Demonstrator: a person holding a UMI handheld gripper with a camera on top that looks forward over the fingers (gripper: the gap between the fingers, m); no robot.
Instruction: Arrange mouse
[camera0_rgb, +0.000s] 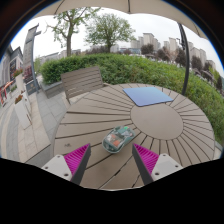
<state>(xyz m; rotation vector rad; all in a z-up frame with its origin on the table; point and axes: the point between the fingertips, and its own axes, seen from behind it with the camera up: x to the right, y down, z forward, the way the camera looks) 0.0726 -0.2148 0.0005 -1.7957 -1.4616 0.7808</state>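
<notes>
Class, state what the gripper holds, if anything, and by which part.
Nothing. The gripper is open; the mouse rests on the table between its fingertips.

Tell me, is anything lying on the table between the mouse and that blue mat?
No. In the gripper view, only bare wooden slats of the table lie between the mouse, just ahead of the open gripper, and the blue mat.

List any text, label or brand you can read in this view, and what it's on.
None can be read.
The mouse, standing on the wooden table between the open tool's fingers: no legible marking.
The blue mat: plain.
The banner beyond the bench: too small to read.
</notes>
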